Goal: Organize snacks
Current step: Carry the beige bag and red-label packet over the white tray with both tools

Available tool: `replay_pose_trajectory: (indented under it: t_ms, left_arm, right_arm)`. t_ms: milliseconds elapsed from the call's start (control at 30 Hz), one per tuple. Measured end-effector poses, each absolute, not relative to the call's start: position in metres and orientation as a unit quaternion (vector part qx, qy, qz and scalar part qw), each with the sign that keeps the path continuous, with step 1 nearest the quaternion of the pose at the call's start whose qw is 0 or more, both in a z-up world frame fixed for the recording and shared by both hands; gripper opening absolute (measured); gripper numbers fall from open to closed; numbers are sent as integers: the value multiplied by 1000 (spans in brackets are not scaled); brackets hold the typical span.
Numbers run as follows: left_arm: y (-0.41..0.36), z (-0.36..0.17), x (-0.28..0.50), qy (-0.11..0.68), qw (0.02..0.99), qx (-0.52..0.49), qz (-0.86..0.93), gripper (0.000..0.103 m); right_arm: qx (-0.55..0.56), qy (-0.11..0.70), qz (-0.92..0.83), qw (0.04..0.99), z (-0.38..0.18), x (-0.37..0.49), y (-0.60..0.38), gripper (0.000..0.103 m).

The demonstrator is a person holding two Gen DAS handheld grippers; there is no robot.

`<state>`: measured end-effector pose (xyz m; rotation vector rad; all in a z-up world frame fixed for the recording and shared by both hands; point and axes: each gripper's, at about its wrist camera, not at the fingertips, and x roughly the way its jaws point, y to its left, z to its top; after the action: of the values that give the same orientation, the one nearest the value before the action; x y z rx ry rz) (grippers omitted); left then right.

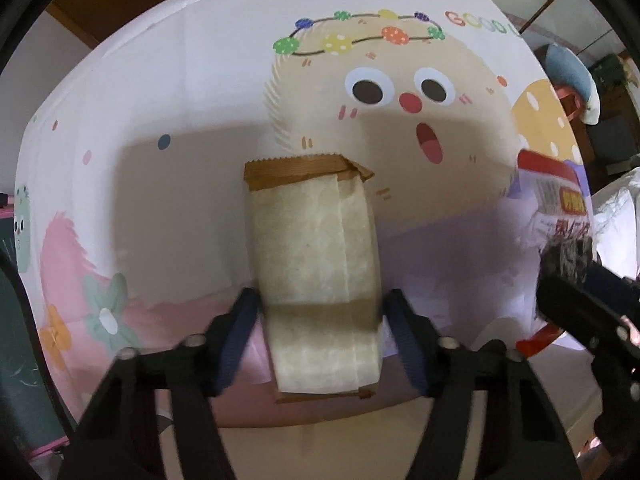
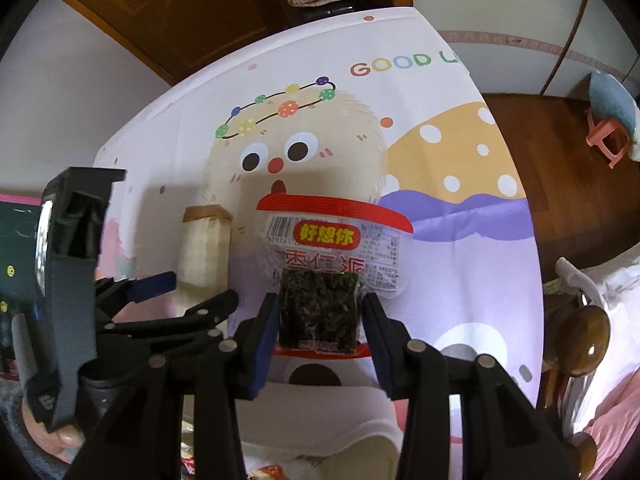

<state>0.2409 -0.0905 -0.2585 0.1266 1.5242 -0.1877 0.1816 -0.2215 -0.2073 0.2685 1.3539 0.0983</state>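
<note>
My left gripper is shut on a pale beige snack packet with brown crimped ends and holds it upright above the cartoon tablecloth. The packet also shows in the right wrist view, with the left gripper around it. My right gripper is shut on a clear snack packet with red ends, Chinese print and a dark filling. That packet and the right gripper's arm show at the right edge of the left wrist view.
The tablecloth has a fuzzy cartoon face and "GOOD" lettering. A white bowl or container sits below the right gripper. Wooden floor, a pink stool and a wooden chair part are to the right.
</note>
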Motion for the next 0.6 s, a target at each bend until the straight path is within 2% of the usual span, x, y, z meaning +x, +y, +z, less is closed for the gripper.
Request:
replay_pose_trajectory:
  t_ms: [333,600]
  left_arm:
    - [-69,-230,230,643,761,-10,-89,52]
    - [-44,-156,209,543,832,-64,-93,52]
  right_arm:
    - [138,589,45,795,-192,165,-222,42]
    - [159,509,50,845,-140,147,-223,42]
